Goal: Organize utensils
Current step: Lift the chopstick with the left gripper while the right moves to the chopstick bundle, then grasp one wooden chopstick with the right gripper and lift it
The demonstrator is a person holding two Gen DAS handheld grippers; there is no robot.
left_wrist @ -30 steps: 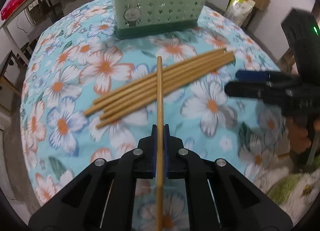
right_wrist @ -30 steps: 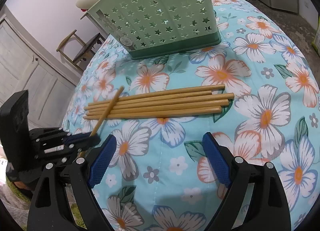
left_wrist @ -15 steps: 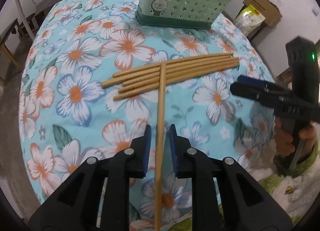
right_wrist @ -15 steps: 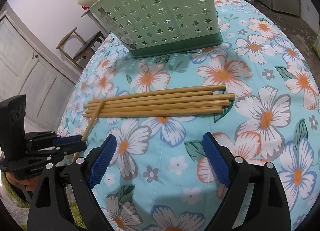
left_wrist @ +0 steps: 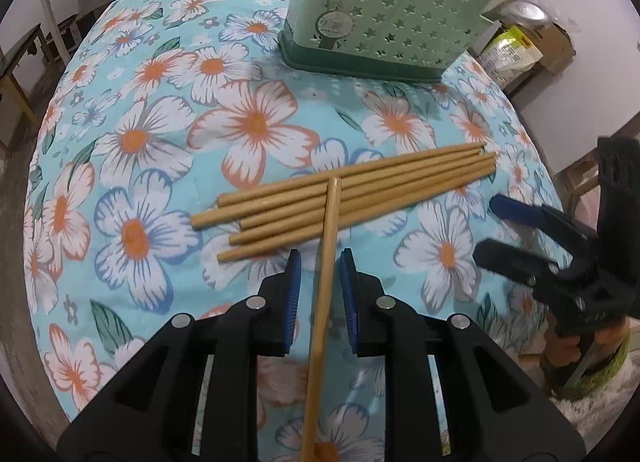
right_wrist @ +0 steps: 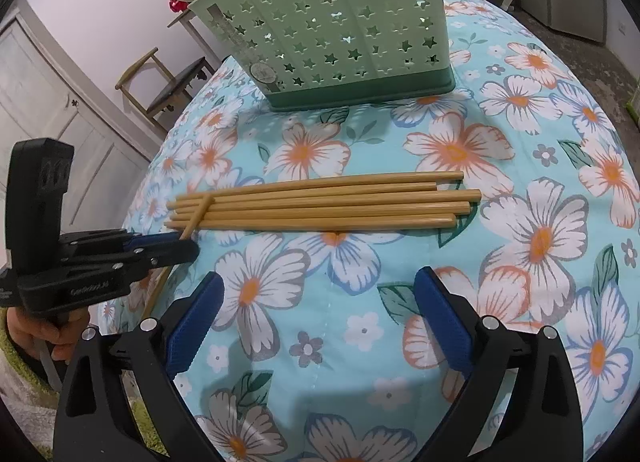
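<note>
While the left gripper (left_wrist: 320, 282) has just been opening, the loose bamboo chopstick (left_wrist: 326, 274) between its jaws rests, unpinched, across five bamboo chopsticks (right_wrist: 320, 202) before the pale green star-punched caddy (right_wrist: 332, 34). Re-pinch squarely before lifting; the right gripper (right_wrist: 316, 318) gapes empty.

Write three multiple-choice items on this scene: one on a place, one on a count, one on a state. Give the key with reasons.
1. Where does the loose chopstick rest its far end?
A. in the caddy
B. across the row of chopsticks
C. on the floor

2. How many chopsticks lie side by side in the row?
A. three
B. five
C. eight

3. How are the left tool's jaws?
A. clamped on the stick
B. parted, clear of the stick
C. gripping the caddy

Key: B, its tip lies over the row; B, five parallel sticks; B, gaps show on both sides.
</note>
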